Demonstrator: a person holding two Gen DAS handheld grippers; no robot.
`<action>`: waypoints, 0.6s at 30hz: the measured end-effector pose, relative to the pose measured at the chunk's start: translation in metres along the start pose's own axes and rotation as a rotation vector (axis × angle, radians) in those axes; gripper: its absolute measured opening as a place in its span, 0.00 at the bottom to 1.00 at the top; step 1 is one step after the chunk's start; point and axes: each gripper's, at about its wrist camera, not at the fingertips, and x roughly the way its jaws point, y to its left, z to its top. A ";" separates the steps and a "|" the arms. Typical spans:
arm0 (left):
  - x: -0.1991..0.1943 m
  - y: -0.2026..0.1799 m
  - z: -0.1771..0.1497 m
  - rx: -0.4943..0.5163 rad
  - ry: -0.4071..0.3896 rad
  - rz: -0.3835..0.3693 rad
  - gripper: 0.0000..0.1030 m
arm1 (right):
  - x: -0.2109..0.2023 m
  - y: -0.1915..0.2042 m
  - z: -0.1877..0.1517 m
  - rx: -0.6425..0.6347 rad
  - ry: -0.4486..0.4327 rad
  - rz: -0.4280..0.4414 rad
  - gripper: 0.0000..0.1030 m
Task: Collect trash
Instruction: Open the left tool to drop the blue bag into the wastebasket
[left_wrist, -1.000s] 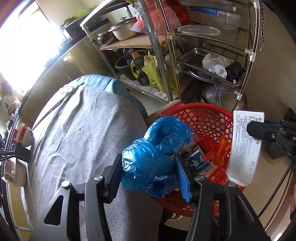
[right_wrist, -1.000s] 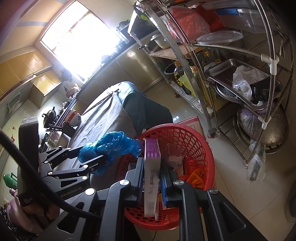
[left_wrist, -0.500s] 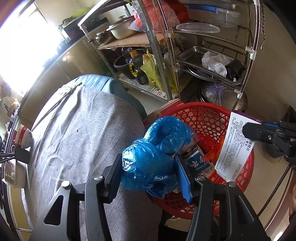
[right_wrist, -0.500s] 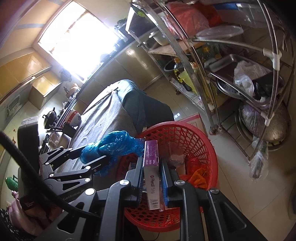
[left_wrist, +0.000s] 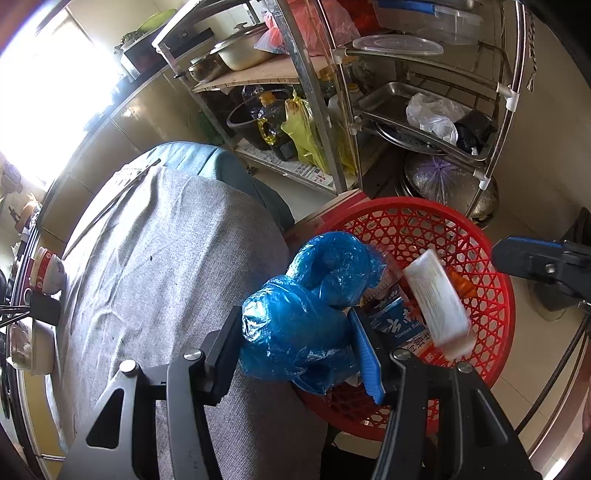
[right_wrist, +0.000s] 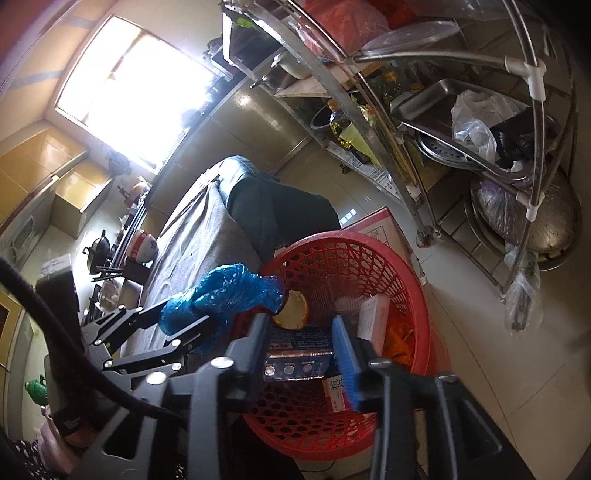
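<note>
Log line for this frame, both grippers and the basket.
left gripper: shut on blue plastic bag | right gripper: open, empty | white box: blurred, over red basket

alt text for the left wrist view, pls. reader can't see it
The left gripper clamps a crumpled blue plastic bag at the rim of a red mesh basket, while a blurred white box is in mid-air over the basket below the open right gripper. A grey-clothed table lies left; a metal kitchen rack stands behind.

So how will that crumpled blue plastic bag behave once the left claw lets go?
The crumpled blue plastic bag looks thin and floppy, bulging around the left claw, so probably light. It may cling or drift rather than drop cleanly into the red lattice basket.
</note>
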 end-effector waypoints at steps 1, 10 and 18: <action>0.000 0.001 0.000 -0.001 0.000 0.001 0.56 | -0.003 0.001 0.000 -0.003 -0.019 -0.004 0.61; -0.007 0.006 -0.004 -0.013 -0.023 0.014 0.62 | -0.002 0.007 0.000 -0.016 -0.020 -0.011 0.60; -0.026 0.018 -0.009 -0.056 -0.057 0.024 0.63 | -0.005 0.021 -0.003 -0.050 -0.027 -0.009 0.61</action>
